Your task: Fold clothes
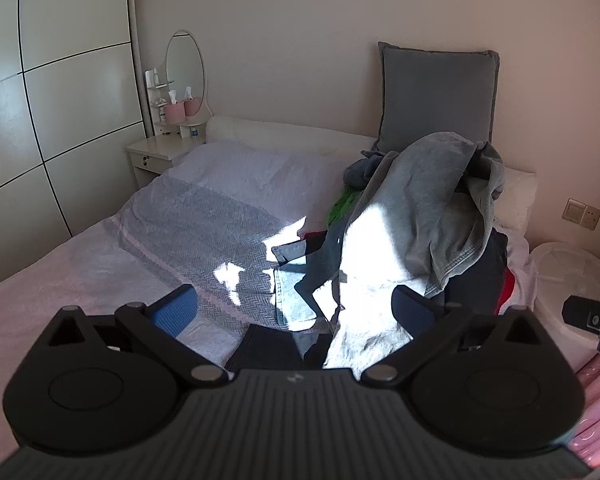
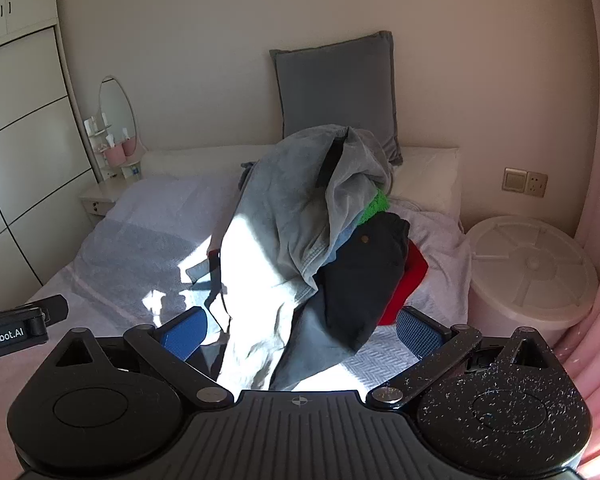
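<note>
While unheld, clothes pile (image 2: 312, 236) on bed (image 1: 112, 248)

Lettering on left gripper (image 2: 16, 328), seen from the right wrist view: "enRobot.AI", white on black, cut off at the frame's left edge.
Other readable text: none.

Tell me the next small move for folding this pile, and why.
Probably ease the right tool forward and close it on the grey garment draped over the top of the pile. Both tools are open and hold nothing, the left tool too, and that garment covers the dark, red and green pieces beneath.
</note>
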The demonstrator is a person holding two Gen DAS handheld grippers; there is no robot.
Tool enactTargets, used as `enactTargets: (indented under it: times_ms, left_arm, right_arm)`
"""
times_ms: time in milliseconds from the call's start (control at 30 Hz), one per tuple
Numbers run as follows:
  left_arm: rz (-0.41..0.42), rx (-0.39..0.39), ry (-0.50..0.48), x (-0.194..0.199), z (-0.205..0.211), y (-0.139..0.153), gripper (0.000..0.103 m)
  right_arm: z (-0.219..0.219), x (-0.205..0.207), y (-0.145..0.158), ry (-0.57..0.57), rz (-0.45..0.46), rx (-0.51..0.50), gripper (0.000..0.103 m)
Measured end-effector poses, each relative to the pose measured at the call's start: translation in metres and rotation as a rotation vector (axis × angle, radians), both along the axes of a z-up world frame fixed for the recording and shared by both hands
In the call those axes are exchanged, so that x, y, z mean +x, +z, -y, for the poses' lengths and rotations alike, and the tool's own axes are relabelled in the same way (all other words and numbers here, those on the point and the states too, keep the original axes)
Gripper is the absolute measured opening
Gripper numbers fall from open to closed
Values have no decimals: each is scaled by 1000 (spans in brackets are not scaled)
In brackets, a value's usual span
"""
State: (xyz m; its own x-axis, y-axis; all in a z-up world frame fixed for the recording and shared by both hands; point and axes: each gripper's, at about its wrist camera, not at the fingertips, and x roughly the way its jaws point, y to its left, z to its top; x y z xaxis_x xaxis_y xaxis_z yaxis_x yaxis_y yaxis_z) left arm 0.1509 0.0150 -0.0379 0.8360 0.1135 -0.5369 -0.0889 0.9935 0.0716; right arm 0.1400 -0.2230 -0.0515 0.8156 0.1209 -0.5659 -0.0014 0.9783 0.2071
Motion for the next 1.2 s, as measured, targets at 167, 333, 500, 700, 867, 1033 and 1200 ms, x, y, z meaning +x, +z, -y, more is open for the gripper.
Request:
enactTargets:
  times_ms: [167, 333, 500, 700, 867, 1033, 1200]
  left_arm:
    - [-25, 4, 1, 35, 9, -11, 102]
    - [-45, 2, -9, 71, 20, -24, 102]
    - [-67, 0, -14, 109, 31, -36, 102]
    - [-80, -1, -27, 157, 48, -51, 101]
    - [-109, -10, -63, 195, 66, -69, 95]
    - [-149, -35, -119, 234, 81, -92, 77]
    - [-178, -42, -176, 266, 96, -118, 71]
  right_arm:
    - [14, 33, -12, 8, -32, 28, 103]
    - [33, 65, -21, 3, -41, 63, 103]
    - [50, 99, -29, -5, -41, 73, 103]
    - [67, 141, -39, -1, -46, 83, 102]
    - [81, 176, -47, 3, -51, 92, 100]
    - [87, 208, -57, 24, -70, 118, 78]
    - [84, 241, -70, 63, -84, 125, 78]
